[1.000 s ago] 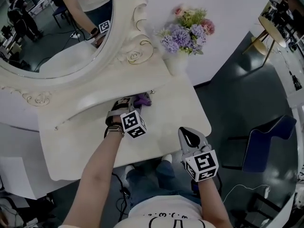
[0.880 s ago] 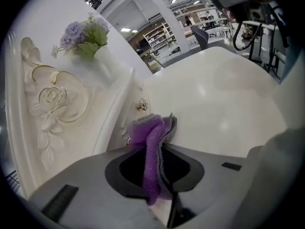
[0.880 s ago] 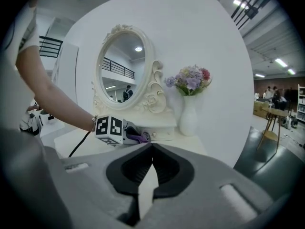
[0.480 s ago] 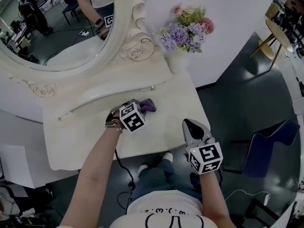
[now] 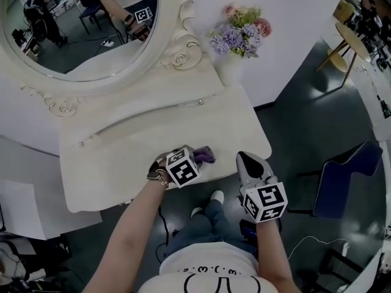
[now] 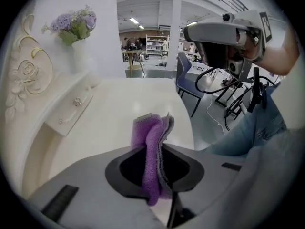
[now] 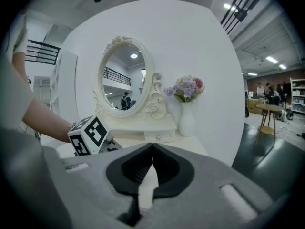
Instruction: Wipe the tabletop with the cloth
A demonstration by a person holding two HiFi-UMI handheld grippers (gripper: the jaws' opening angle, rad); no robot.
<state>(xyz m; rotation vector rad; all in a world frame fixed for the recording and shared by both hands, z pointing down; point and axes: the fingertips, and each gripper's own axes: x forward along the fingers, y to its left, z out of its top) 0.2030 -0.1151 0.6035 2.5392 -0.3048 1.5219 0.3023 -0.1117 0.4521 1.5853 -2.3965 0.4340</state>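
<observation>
My left gripper (image 5: 194, 157) is shut on a folded purple cloth (image 5: 204, 155), which presses on the cream tabletop (image 5: 146, 145) near its front edge. In the left gripper view the purple cloth (image 6: 152, 147) sticks out between the closed jaws over the tabletop (image 6: 119, 109). My right gripper (image 5: 245, 161) hangs shut just off the table's front right corner, with nothing between its jaws; its own view shows the jaw tips (image 7: 151, 149) meeting and the left gripper's marker cube (image 7: 89, 135) to the left.
An oval mirror (image 5: 79, 23) in a carved frame stands at the back of the dressing table. A vase of flowers (image 5: 240, 32) sits at the back right. A drawer ledge (image 5: 201, 102) runs below the mirror. A blue chair (image 5: 345, 182) stands on the floor at right.
My left gripper has dragged the purple cloth from the middle of the tabletop toward the front edge. The right gripper has stayed near the front right corner.
</observation>
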